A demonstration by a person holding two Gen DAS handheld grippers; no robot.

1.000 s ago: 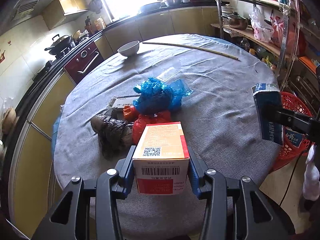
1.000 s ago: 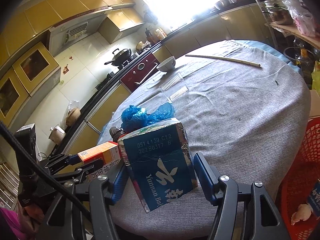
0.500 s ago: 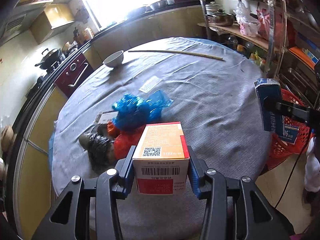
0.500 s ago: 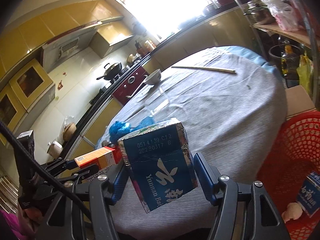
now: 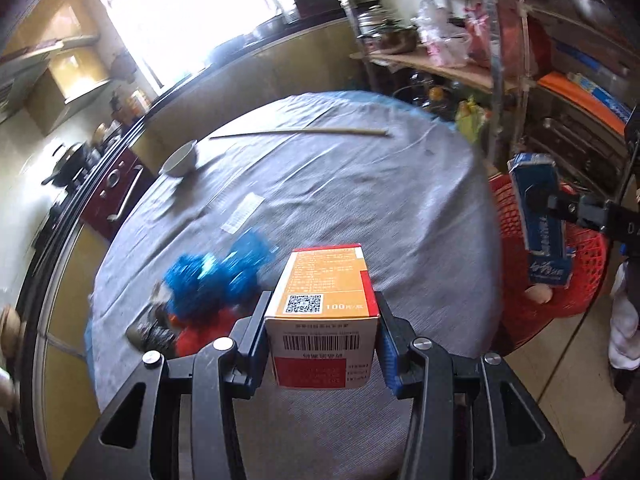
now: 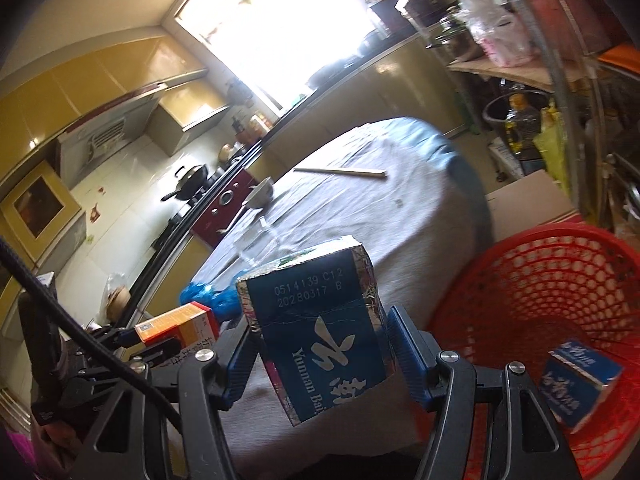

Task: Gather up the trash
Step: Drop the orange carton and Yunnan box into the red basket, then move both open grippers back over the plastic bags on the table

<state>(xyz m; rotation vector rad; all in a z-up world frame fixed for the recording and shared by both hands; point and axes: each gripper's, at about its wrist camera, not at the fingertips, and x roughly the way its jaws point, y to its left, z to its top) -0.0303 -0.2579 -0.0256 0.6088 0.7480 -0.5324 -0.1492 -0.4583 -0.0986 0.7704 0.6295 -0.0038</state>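
Note:
My left gripper (image 5: pixel 322 344) is shut on an orange and white box (image 5: pixel 323 308) and holds it above the near edge of the round table (image 5: pixel 340 200). My right gripper (image 6: pixel 324 356) is shut on a blue carton (image 6: pixel 320 332), held beside the table's right edge, next to the red basket (image 6: pixel 560 280). The blue carton also shows in the left wrist view (image 5: pixel 540 216), over the red basket (image 5: pixel 516 216). Another blue carton (image 6: pixel 580 380) lies inside the basket. A heap of blue, red and dark bags (image 5: pixel 208 292) lies on the table at the left.
A white bowl (image 5: pixel 180 158), a long stick (image 5: pixel 300 133) and a clear packet (image 5: pixel 242 213) lie further back on the table. A metal shelf rack (image 5: pixel 500 60) stands at the right. A cardboard box (image 6: pixel 528 204) sits behind the basket. A stove (image 5: pixel 72 160) is at the left.
Both grippers have swung to the right with their boxes. The right gripper's carton has moved from over the table to beside the red basket. The bag heap has slid left in view.

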